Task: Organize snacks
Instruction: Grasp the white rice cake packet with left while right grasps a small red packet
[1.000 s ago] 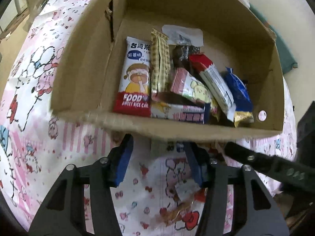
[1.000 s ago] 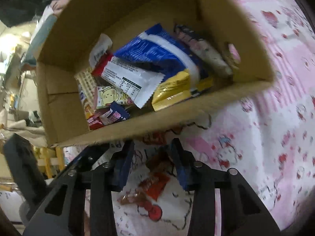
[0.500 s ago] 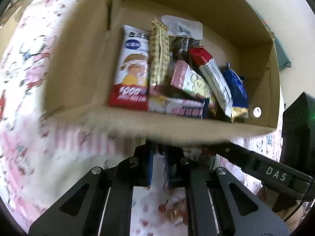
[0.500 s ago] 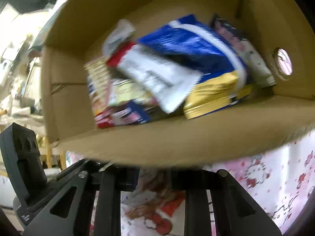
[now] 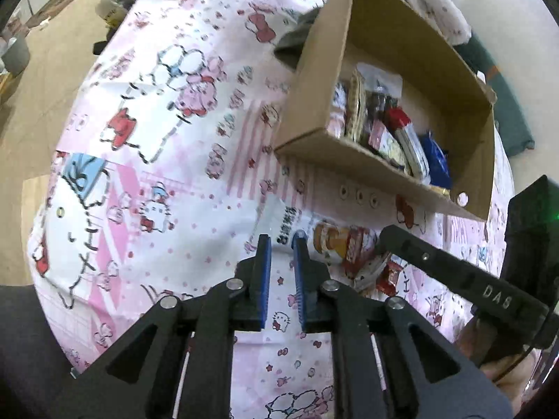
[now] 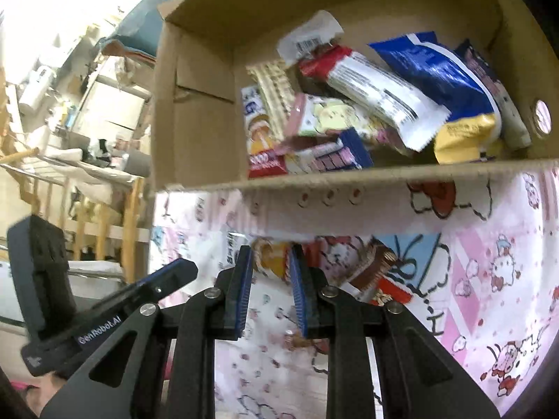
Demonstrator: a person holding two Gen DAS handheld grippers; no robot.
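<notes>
Cartoon-print cloth: my left tongs pinch a white packet; right tongs narrowed (seemingly gripping nothing), cardboard box beyond.

Surface: covered edge to edge by a pink-and-white cloth printed with cartoon cats, bows and dots.

Lying directly on it:
- Cardboard box, open-topped, toward the far right side, with small round holes punched in its near flap.
- White snack packet with printed characters, flat on the cloth just in front of the box.
- Orange-and-red snack packet, touching the white one on its right.
- Small red wrapped snacks, loosely clustered just beside that packet, nearer the right edge.
</notes>
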